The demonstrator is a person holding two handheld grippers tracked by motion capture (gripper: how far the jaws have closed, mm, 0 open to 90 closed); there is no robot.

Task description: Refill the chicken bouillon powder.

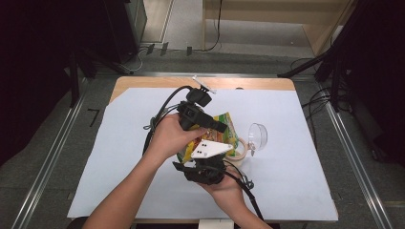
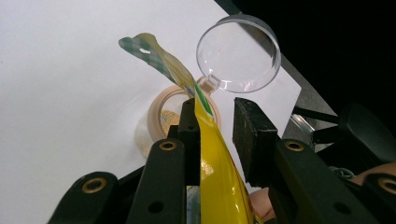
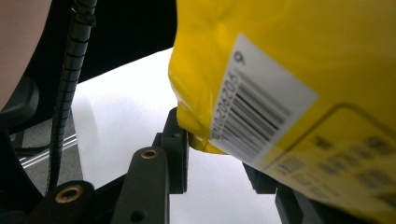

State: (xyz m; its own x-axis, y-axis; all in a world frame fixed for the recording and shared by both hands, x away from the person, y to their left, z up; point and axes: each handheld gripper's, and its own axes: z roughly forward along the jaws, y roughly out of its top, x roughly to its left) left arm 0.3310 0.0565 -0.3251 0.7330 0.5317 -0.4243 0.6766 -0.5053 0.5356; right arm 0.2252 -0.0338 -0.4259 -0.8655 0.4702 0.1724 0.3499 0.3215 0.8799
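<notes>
You are holding a yellow plastic snack packet between both grippers, above the white sheet covering the table. Your left gripper is reaching over from the left; the packet's upper edge is lying against its left pad, while a gap is showing between the packet and the other pad, so whether it is truly clamping cannot be told. Your right gripper is sitting under the packet, its jaws partly apart with the packet's lower corner, the barcode side, resting between them; a firm pinch cannot be told. Just beyond your left gripper's tips, a beige round jar is standing open, its clear hinged lid tipped back.
</notes>
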